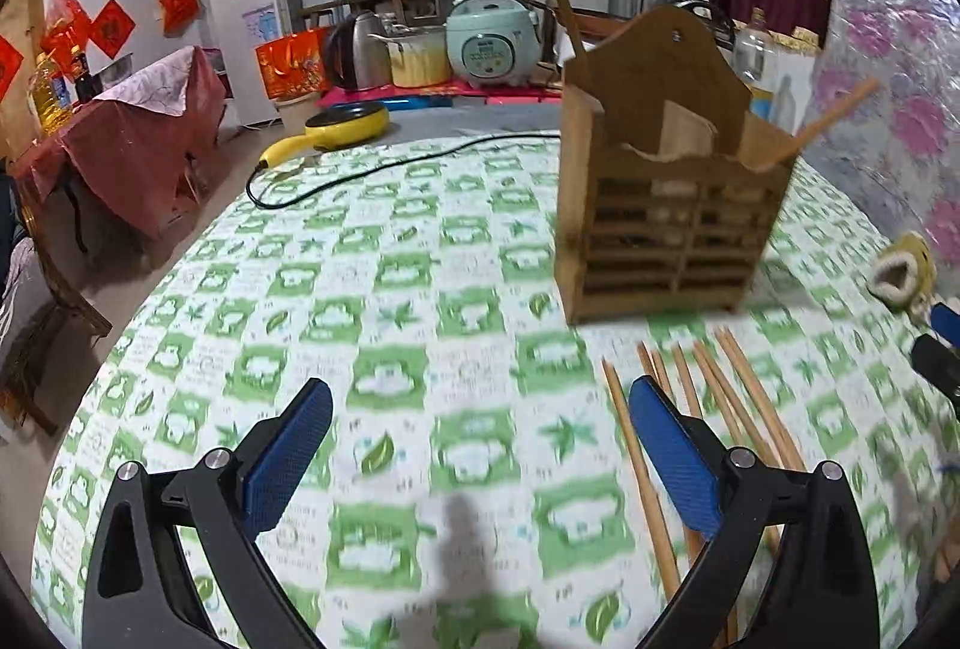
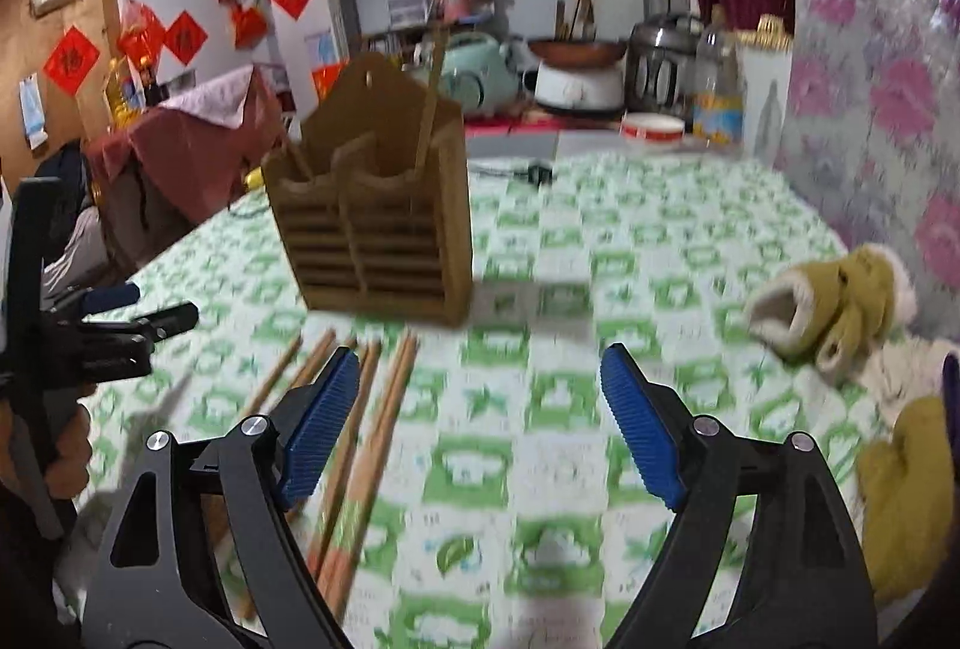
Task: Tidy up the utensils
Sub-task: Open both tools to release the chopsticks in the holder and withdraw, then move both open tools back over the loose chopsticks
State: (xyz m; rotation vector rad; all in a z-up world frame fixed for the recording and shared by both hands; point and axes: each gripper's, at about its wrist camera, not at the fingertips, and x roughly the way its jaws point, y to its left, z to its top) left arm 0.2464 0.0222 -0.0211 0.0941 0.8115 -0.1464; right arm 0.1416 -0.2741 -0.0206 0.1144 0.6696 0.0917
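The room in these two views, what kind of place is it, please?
Most likely a home kitchen and dining room: a rice cooker and a kettle stand on a counter, and a wooden chopstick holder sits on a table with a green patterned cloth.

Each camera sat on its own handheld gripper and looked forward and downward along two blue-padded fingers, close above the table (image 1: 420, 241). The left wrist view faced the wooden utensil holder (image 1: 666, 205) from its left front, with the loose chopsticks (image 1: 720, 409) under its right finger. The right wrist view faced the same holder (image 2: 372, 229) from its right front, with those chopsticks (image 2: 360, 427) under its left finger. Both views shared the holder, chopsticks, green-checked tablecloth and rear kitchen wall. Each view caught the other gripper at its edge; blur probably softened near detail.
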